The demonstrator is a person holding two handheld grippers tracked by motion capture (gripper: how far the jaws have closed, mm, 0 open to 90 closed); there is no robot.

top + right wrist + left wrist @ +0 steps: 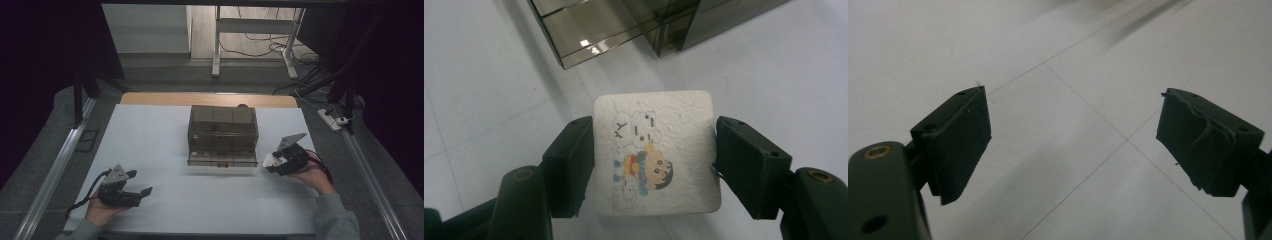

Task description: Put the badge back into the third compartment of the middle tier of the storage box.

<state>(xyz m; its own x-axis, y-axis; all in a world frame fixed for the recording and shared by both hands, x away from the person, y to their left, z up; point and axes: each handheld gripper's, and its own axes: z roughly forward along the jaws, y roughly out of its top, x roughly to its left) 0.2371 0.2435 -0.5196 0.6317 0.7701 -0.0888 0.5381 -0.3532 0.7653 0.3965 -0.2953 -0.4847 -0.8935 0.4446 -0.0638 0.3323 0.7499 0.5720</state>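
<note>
1. High view: the right tool (272, 162) holds a white square pack (270, 161) beside the see-through drawer box (223, 134) on the tabletop (150, 135).
2. Left gripper view: the left tool (1073, 137) is wide open, holding nothing.
3. Right gripper view: the right tool (654, 160) squeezes the cartoon pack (655, 152).

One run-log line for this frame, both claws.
left claw: open, empty | right claw: shut on white cartoon-print pack | smoky drawer box: bottom drawer out, beside pack
</note>
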